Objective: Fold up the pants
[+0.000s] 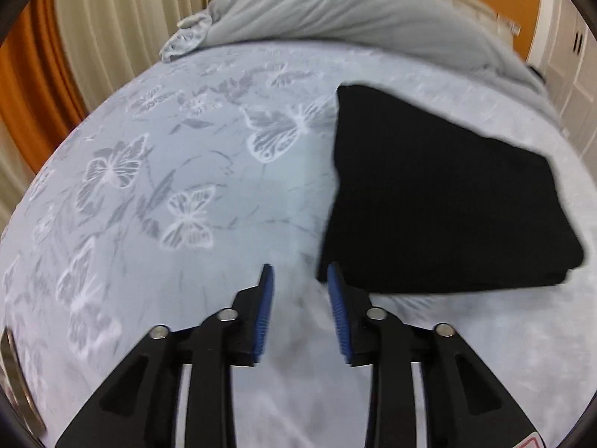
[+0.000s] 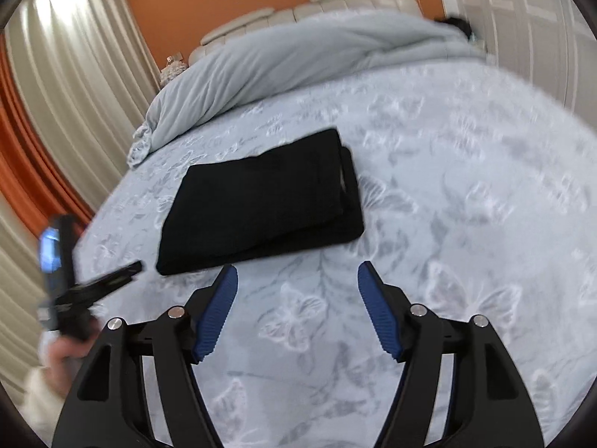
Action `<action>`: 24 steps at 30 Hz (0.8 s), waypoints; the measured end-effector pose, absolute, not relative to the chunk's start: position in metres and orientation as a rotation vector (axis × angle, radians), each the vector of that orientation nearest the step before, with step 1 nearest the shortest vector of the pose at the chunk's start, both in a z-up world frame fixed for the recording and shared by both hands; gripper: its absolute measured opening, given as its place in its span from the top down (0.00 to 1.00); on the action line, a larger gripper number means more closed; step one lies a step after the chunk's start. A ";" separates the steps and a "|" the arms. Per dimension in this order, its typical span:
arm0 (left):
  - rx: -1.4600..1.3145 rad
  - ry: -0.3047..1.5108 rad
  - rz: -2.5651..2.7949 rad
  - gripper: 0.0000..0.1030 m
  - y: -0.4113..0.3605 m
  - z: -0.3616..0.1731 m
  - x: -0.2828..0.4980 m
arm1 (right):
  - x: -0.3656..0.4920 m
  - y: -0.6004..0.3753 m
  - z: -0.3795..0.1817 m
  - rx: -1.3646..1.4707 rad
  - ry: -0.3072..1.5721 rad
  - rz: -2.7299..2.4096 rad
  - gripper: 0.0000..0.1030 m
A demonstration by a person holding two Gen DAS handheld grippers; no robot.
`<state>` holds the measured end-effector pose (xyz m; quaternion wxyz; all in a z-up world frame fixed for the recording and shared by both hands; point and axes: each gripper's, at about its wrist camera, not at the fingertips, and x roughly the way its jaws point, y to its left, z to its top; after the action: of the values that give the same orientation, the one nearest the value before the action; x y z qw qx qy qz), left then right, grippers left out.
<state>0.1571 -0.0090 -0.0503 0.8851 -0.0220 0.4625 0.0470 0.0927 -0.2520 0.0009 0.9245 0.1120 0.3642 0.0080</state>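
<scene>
Both views motion-blurred; fine detail on the bed sheet (image 1: 194, 171) is soft, butterfly print still legible. Fisheye rim cuts off the corners in each view.

Black pants (image 2: 261, 198) lie folded into a compact rectangle on the bed, layers stacked; a sliver of pale lining or label shows at the right edge fold in the right wrist view, too small to identify. In the left wrist view the pants (image 1: 440, 201) sit up and right of the jaws, apart from both pads as far as I can tell.

Left gripper (image 1: 300, 280): jaws parted a moderate gap, only sheet between them, gripping nothing. Seen from the right wrist view it (image 2: 123, 274) is a blurred dark shape at the left margin, with a hand (image 2: 59, 358) and pale sleeve partly cut off.

Right gripper (image 2: 296, 280): jaws standing wide, empty, over bare sheet just short of the pants.

Grey duvet (image 2: 298, 59) bunched at the headboard (image 2: 298, 11) end; what lies beneath is hidden.
</scene>
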 end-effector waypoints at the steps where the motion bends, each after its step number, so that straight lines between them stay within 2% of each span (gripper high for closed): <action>1: -0.032 0.936 0.088 0.52 -0.014 -0.039 0.143 | 0.088 -0.249 0.003 0.201 0.738 0.007 0.36; 3: 0.002 0.871 0.084 0.45 -0.023 -0.022 0.115 | 0.077 -0.246 0.006 0.157 0.708 -0.016 0.21; 6: -0.014 0.816 0.046 0.38 -0.027 -0.012 0.079 | 0.059 -0.242 0.010 0.073 0.656 -0.061 0.15; 9: -0.027 0.841 0.005 0.37 -0.029 -0.016 0.054 | 0.042 -0.242 0.008 0.053 0.663 -0.076 0.08; 13: 0.032 0.825 -0.002 0.37 -0.030 -0.024 0.039 | 0.023 -0.250 -0.004 0.119 0.689 -0.090 0.06; 14: 0.045 0.812 -0.008 0.36 -0.032 -0.024 0.032 | 0.021 -0.251 -0.008 0.127 0.707 -0.094 0.06; 16: 0.072 0.774 -0.027 0.27 -0.036 -0.023 0.021 | 0.020 -0.252 -0.019 0.126 0.737 -0.109 0.06; 24: 0.114 0.679 -0.082 0.23 -0.049 -0.023 0.003 | 0.017 -0.240 -0.040 0.145 0.761 -0.099 0.06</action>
<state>0.0030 -0.0494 -0.0229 0.9404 0.0559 0.3329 -0.0401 0.0174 -0.2400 -0.0398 0.9247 0.0706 0.3709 -0.0480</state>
